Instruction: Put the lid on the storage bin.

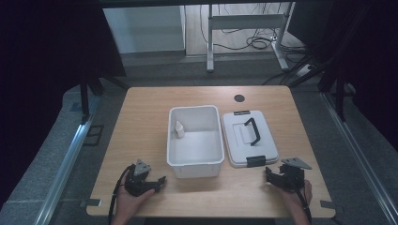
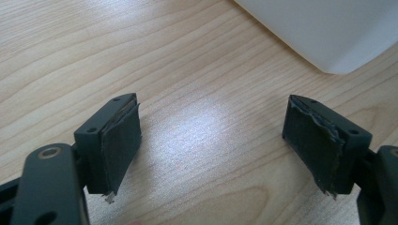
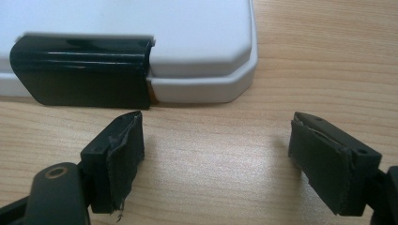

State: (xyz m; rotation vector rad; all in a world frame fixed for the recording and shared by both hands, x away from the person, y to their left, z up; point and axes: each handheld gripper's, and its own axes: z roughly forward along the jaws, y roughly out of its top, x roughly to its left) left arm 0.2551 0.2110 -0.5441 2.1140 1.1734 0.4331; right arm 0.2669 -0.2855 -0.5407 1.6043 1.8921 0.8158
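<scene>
White box [image 1: 195, 161] sits on the bench [image 1: 141, 122], open, just ahead and to the right of the left hand-held gripper [image 1: 158, 182]; small white bottle [image 1: 179, 130] stands inside. Lid [image 1: 248, 138] with black handle [image 1: 252, 131] lies beside the box, its near black latch [image 3: 82, 70] just ahead of the right hand-held gripper [image 1: 270, 176]. Both grippers spread wide, nothing between the pads.

— What's under my gripper pads [image 2: 119, 145]?
— Pale wood-grain worktop [image 2: 197, 93], smooth, faintly shiny.
— My pads look matt, rubbery, frayed. The lid [image 3: 187, 28]?
— Smooth white plastic, with a glossy black clasp [image 3: 82, 70].
</scene>
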